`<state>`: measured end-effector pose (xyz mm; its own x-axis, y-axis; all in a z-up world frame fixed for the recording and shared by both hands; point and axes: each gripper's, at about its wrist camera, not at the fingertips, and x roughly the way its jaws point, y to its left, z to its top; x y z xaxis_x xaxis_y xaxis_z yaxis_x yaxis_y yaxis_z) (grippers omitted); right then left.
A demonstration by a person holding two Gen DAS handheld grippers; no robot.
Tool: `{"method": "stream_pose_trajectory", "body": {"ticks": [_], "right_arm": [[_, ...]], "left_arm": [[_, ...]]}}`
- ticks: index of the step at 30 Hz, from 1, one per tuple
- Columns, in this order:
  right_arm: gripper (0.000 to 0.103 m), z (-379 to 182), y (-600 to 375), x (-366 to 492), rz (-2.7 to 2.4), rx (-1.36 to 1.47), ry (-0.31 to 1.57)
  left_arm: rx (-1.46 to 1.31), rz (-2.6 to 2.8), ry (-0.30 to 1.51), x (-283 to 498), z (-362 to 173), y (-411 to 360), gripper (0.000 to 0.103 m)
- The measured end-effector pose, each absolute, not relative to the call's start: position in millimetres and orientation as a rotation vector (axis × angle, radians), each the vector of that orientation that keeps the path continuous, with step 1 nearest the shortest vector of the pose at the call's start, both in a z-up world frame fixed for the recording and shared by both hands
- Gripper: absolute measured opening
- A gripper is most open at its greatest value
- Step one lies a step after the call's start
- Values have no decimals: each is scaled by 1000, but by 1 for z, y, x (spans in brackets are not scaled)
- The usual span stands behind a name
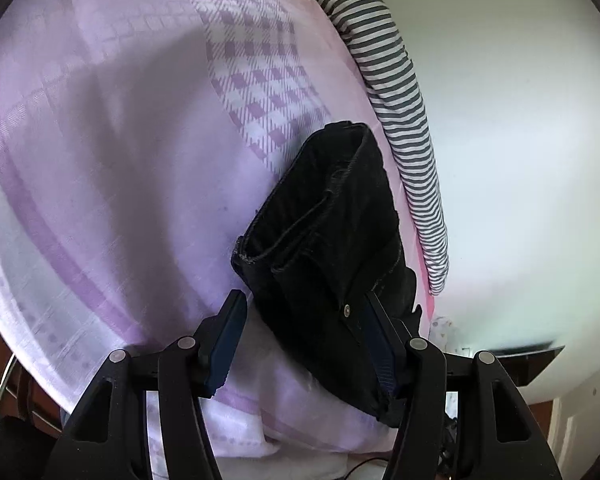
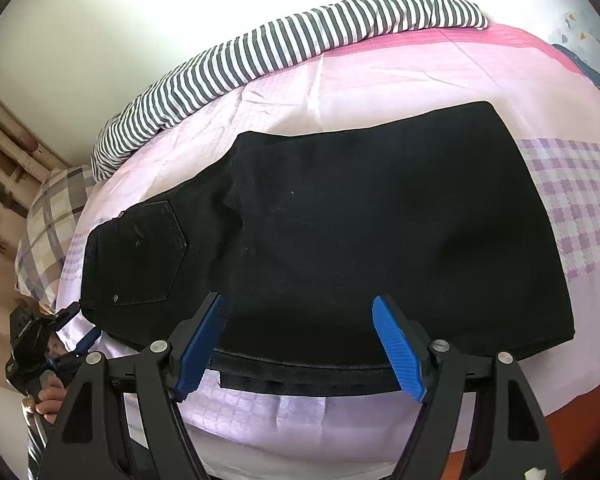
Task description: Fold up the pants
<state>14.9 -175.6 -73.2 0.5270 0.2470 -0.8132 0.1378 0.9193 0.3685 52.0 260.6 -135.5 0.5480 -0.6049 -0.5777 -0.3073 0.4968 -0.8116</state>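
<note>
Black pants [image 2: 360, 220] lie folded across the lilac checked bed sheet [image 2: 380, 80], back pocket [image 2: 148, 256] toward the left. My right gripper [image 2: 300, 324] hovers over their near edge, blue pads wide apart with nothing pinched. In the left wrist view the pants [image 1: 332, 220] run away from me, waistband end nearest. My left gripper [image 1: 304, 332] straddles that waistband corner. Its left pad [image 1: 228, 340] stands off the cloth and the right one [image 1: 380, 344] lies against it, so the jaws are open. The right wrist view shows the left gripper [image 2: 70, 328] at the far left, a hand [image 2: 50, 396] holding it.
A grey-and-white striped bolster [image 2: 300, 36] lies along the far side of the bed by the white wall, also seen as a striped bolster [image 1: 400, 120] on the right. A plaid pillow [image 2: 52, 216] sits at the left end. The bed's brown edge [image 2: 580, 420] is near me.
</note>
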Motion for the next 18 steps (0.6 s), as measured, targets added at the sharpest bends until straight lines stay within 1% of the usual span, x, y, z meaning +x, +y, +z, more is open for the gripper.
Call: {"method": "stream_pose_trajectory", "body": {"ticks": [9,10,11,14,16,18], "right_arm": [[74,-67,-175,14,38,400,1012],[74,-66,-175,14,37,399,1008],[74,-64,-174,14,34,397,1005],[74,-64,-173,12,29,401,999],[74,-65,-173,11,25,413,1000],[74,-65,-176,10,24,427,996]], "left_arm": [[-1091,-234,964,64,-142,258,59],[-1078,-219,957,63,-142,257,51],[-1059,-197,962,64,-143,256,37],[-1054,-180,960,59,-145,257,30],[-1050,-171,954,59,-140,255,27],[-989,-158,944,61,-124,247,26]]}}
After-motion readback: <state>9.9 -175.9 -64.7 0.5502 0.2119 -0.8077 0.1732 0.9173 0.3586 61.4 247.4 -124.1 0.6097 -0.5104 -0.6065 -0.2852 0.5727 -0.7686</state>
